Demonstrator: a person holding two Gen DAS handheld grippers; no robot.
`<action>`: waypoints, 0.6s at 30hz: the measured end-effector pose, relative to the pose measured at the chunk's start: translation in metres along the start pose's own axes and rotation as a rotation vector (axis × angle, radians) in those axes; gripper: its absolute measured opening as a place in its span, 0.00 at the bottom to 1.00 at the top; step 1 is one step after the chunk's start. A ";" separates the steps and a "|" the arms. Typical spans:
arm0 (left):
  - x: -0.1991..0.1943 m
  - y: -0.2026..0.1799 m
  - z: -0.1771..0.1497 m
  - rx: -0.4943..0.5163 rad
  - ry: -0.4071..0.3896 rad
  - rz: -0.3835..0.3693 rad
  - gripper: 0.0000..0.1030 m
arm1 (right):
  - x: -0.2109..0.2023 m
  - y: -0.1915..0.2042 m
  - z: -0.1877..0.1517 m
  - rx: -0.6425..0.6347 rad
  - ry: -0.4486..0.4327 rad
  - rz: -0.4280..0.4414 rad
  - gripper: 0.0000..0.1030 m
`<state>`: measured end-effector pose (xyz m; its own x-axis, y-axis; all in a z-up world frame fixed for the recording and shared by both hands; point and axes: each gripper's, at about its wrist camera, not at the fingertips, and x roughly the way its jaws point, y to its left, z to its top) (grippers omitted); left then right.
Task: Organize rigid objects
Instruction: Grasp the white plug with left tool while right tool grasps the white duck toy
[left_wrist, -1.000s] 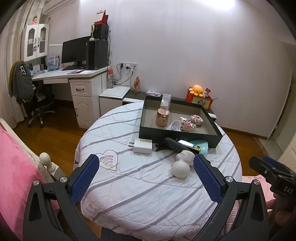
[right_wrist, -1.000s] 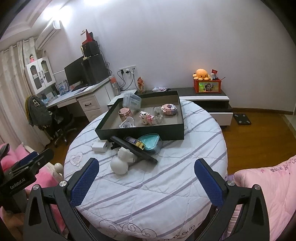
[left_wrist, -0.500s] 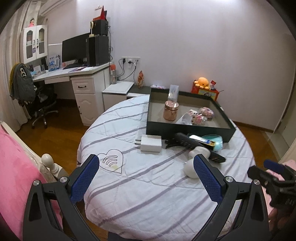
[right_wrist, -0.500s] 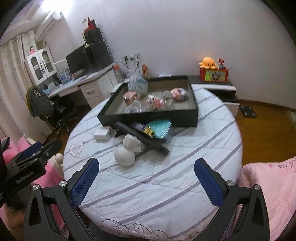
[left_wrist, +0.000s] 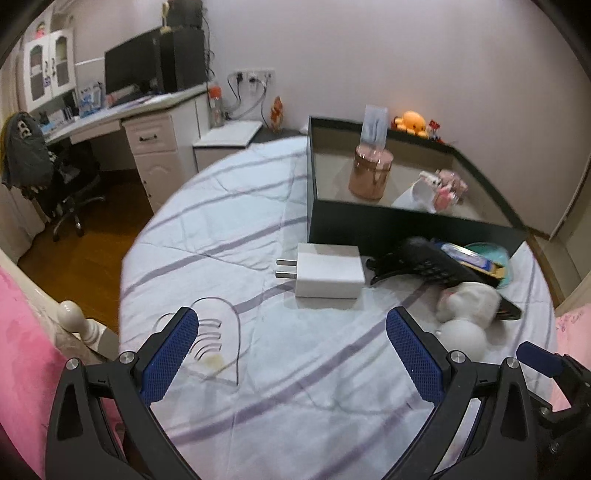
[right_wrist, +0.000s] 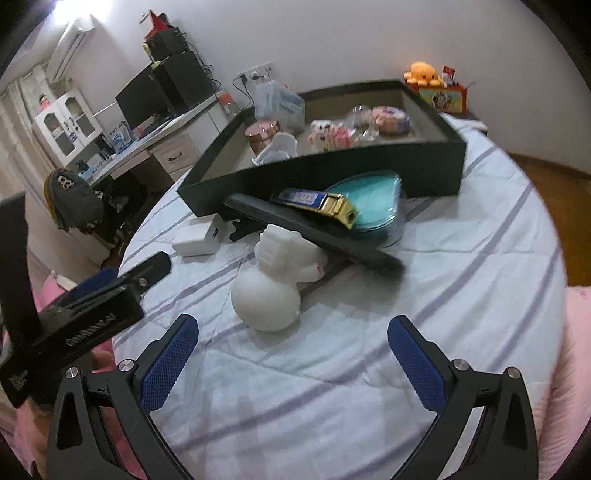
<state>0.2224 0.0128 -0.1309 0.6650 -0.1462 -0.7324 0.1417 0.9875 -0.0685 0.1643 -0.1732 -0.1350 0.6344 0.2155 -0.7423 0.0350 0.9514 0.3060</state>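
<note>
The right hand-held gripper (right_wrist: 291, 339) hung spread and empty, just short of the white figurine (right_wrist: 273, 291) on the worktop (right_wrist: 461, 280). The left hand-held gripper (left_wrist: 291, 339), also spread, faced the charger (left_wrist: 328, 271) near the tray (left_wrist: 369, 225).

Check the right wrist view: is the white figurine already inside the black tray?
No, the white figurine lies on the bedspread in front of the black tray.
</note>
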 end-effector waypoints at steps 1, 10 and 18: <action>0.007 0.000 0.002 0.006 0.011 -0.002 1.00 | 0.005 0.000 0.001 0.014 0.000 0.008 0.97; 0.047 -0.004 0.018 0.029 0.065 -0.033 1.00 | 0.029 0.001 0.009 0.064 -0.016 0.018 0.77; 0.062 -0.010 0.022 0.054 0.096 -0.011 0.86 | 0.045 0.016 0.019 -0.040 -0.021 -0.075 0.75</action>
<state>0.2789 -0.0074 -0.1608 0.5903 -0.1479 -0.7935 0.1894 0.9810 -0.0419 0.2079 -0.1526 -0.1522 0.6469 0.1395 -0.7497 0.0520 0.9728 0.2258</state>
